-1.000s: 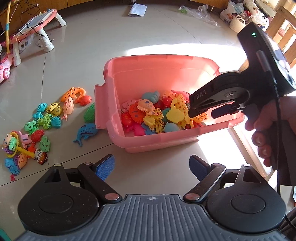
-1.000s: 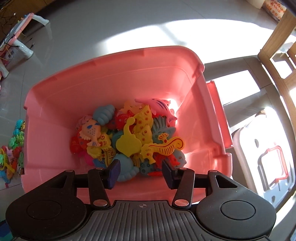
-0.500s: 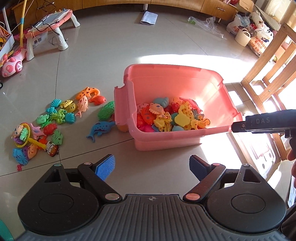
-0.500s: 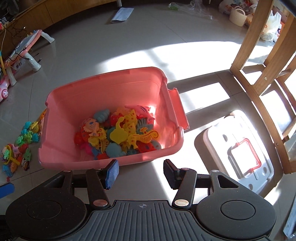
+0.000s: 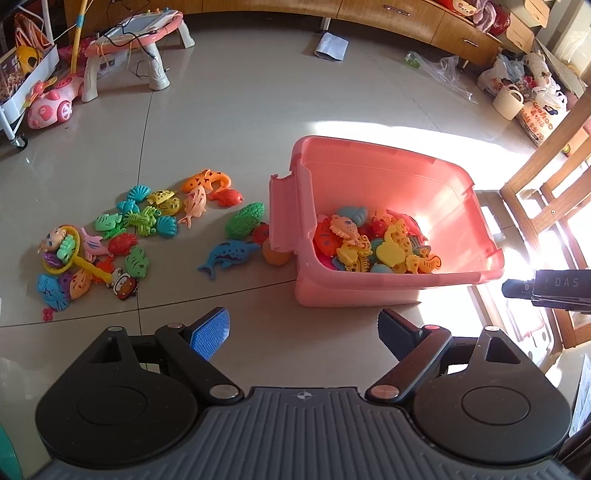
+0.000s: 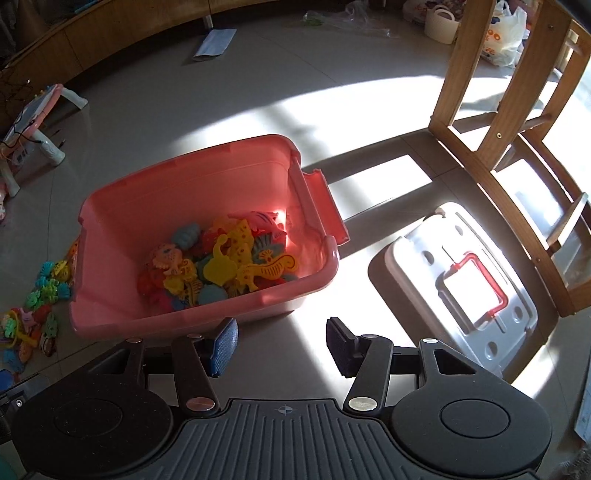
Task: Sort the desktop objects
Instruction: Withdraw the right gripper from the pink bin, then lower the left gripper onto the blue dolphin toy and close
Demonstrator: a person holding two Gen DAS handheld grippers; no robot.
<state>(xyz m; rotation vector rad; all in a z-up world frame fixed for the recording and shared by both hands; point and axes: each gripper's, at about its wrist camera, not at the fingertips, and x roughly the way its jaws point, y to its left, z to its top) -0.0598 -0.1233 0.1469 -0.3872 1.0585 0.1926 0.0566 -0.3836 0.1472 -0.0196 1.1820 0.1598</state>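
A pink plastic bin (image 5: 369,295) (image 6: 122,321) stands on the tiled floor, holding a heap of colourful sea-animal toys (image 5: 373,243) (image 6: 221,266). More toys (image 5: 140,221) (image 6: 33,314) lie scattered on the floor left of the bin, among them a blue dolphin (image 5: 227,254) and a green fish (image 5: 244,220). My left gripper (image 5: 303,332) hovers open and empty above the floor in front of the bin. My right gripper (image 6: 281,341) is open and empty too, high above the floor near the bin's front right corner. Its tip (image 5: 546,288) shows at the right edge of the left wrist view.
A white bin lid with a red handle (image 6: 465,288) lies on the floor right of the bin. Wooden chair legs (image 6: 491,147) stand behind it. A pink toy table (image 5: 136,48), a toy car (image 5: 51,107), bags (image 5: 517,92) and a low wooden cabinet (image 5: 424,22) line the back.
Both grippers have pulled up and back from the bin. The right gripper, which was over the toys inside the bin, now sits outside it, and the lid and chair have come into view.
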